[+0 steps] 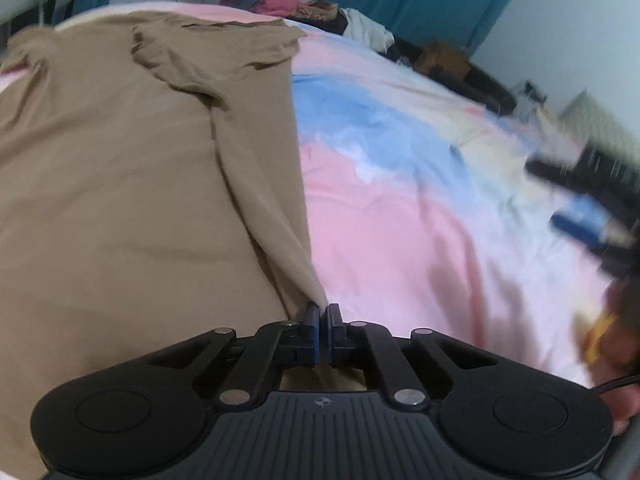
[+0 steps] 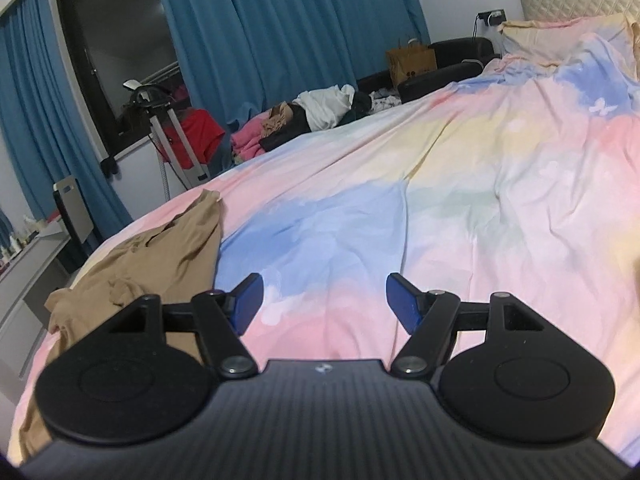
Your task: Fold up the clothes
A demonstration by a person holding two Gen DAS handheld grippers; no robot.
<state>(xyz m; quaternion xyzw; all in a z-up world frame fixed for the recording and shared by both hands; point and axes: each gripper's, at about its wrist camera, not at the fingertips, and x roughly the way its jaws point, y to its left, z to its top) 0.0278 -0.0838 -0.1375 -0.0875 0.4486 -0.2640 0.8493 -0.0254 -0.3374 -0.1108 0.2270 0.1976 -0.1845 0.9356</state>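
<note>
A tan T-shirt (image 1: 120, 168) lies spread on the pastel bedsheet (image 1: 400, 220), one side folded inward along a long crease. My left gripper (image 1: 323, 312) is shut on the shirt's near right hem corner. My right gripper (image 2: 324, 300) is open and empty above the sheet, right of the shirt (image 2: 160, 252), not touching it. It also shows in the left wrist view (image 1: 588, 204) as a blurred dark shape at the right edge.
A pile of clothes (image 2: 316, 112) lies at the far edge of the bed. Blue curtains (image 2: 280, 32), a garment steamer stand (image 2: 168, 128) and a paper bag (image 2: 412, 60) stand beyond. Pillows (image 2: 560, 36) and headboard are at the far right.
</note>
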